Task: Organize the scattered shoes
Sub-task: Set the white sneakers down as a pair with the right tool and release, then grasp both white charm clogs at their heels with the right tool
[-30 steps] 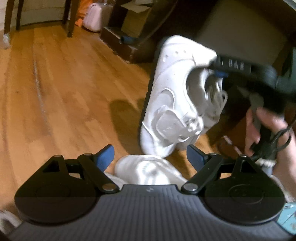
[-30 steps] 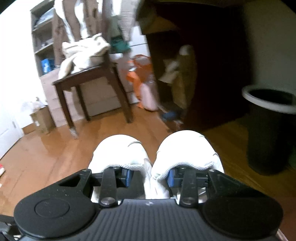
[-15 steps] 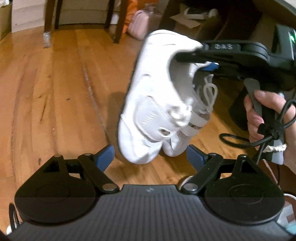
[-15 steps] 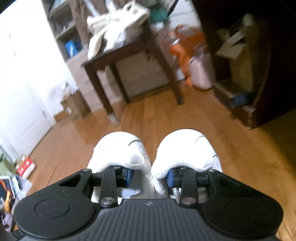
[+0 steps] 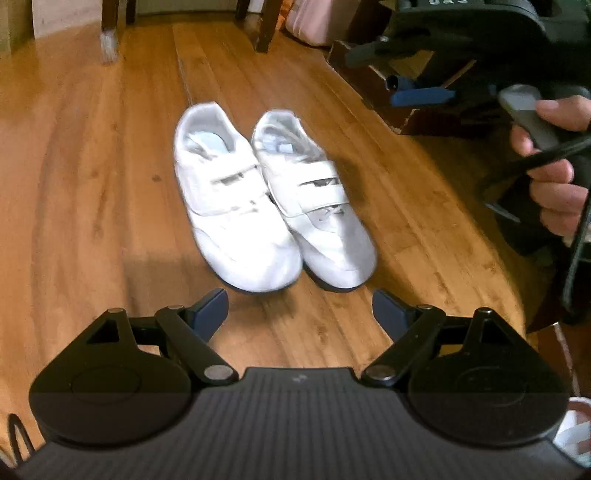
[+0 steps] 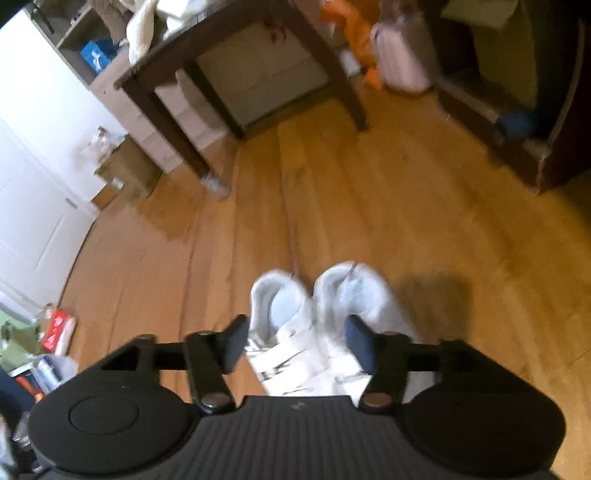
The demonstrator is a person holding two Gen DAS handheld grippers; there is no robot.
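Note:
Two white strap sneakers stand side by side on the wooden floor, toes toward the left wrist camera: the left sneaker point(image 5: 229, 199) and the right sneaker point(image 5: 314, 199). My left gripper point(image 5: 300, 310) is open just short of their toes, holding nothing. My right gripper point(image 6: 295, 341) is open above the pair point(image 6: 321, 332), apart from them; it also appears at upper right in the left wrist view as the right gripper point(image 5: 424, 92), with a hand point(image 5: 554, 177) on its handle.
A dark wooden table point(image 6: 236, 40) piled with cloth stands beyond the shoes. A pink bag point(image 6: 402, 59) and orange item point(image 6: 351, 29) lie by a dark cabinet point(image 6: 517, 110). A cardboard box point(image 6: 125, 177) and clutter point(image 6: 55, 332) sit left.
The right gripper carried the pair of white sneakers down to the floor, opened and let them go, then lifted off. The left gripper stayed open.

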